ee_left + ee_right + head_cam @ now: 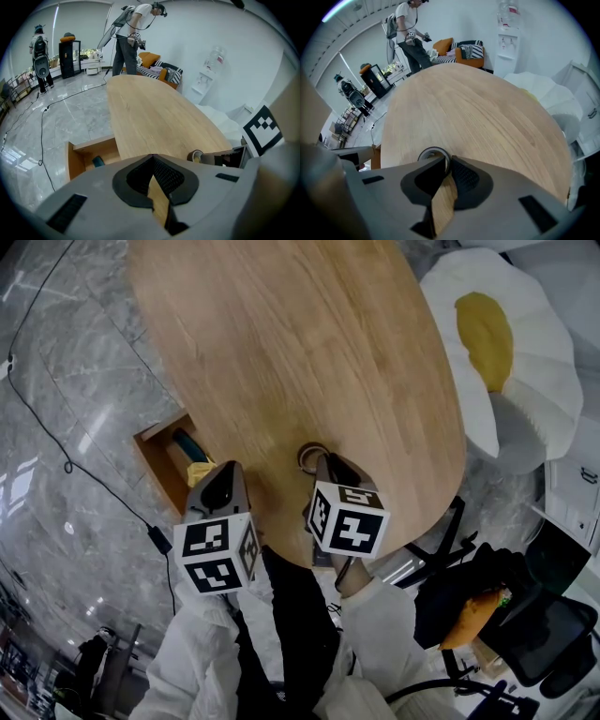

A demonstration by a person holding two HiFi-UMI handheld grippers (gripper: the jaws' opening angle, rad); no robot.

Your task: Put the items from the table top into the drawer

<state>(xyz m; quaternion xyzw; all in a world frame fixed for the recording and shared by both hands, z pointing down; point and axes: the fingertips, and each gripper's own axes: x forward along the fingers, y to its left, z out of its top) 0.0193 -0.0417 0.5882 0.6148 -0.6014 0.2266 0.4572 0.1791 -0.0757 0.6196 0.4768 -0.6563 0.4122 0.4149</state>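
The head view looks steeply down from above onto the near rounded end of the table, with the left gripper and the right gripper close beneath the lens. The left gripper view sits low, just off the table's near left edge, and faces along the top toward its far end. The drawer lies below it at the left. The right gripper view rides over the near end, facing much the same way, very near the roll of tape. All three views share the table top and the tape. The head and left gripper views also share the drawer.
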